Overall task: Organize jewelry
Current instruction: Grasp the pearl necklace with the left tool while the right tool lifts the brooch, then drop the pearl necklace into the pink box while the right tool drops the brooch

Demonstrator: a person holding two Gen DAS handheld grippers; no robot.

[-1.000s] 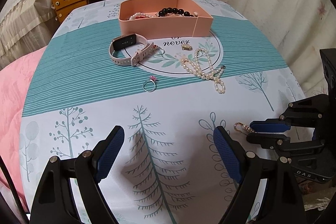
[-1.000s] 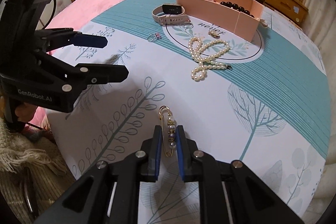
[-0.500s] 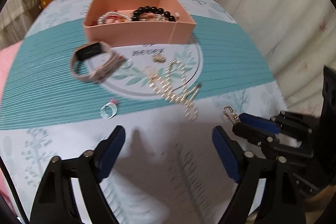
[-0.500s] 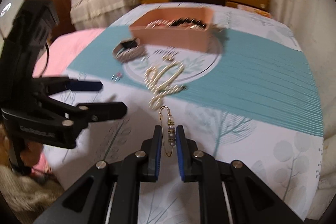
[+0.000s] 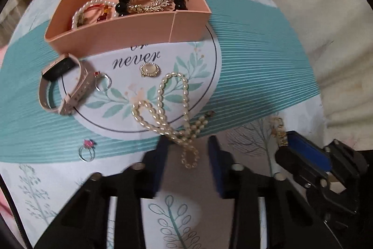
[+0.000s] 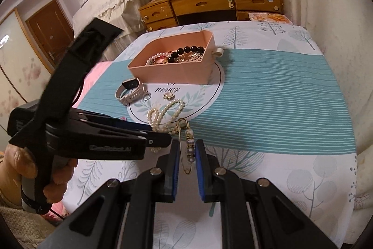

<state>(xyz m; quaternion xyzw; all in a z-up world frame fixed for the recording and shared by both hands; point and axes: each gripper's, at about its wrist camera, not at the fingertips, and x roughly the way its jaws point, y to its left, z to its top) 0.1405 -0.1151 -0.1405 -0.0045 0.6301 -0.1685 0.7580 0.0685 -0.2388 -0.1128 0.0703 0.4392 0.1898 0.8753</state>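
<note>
The way to the pink box (image 5: 130, 32) across the tabletop (image 6: 268, 95) is blocked in the middle by the pearl necklace (image 5: 172, 113), with a brooch (image 5: 150, 70), watch (image 5: 61, 85) and two rings beside it. Open striped cloth is left on the right side. The left gripper (image 6: 160, 139) is held just beside the right gripper (image 6: 187, 151), crowding its left flank.

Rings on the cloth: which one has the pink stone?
The ring lying alone on the teal stripe, nearest the left gripper. The other ring touches the watch strap.
</note>
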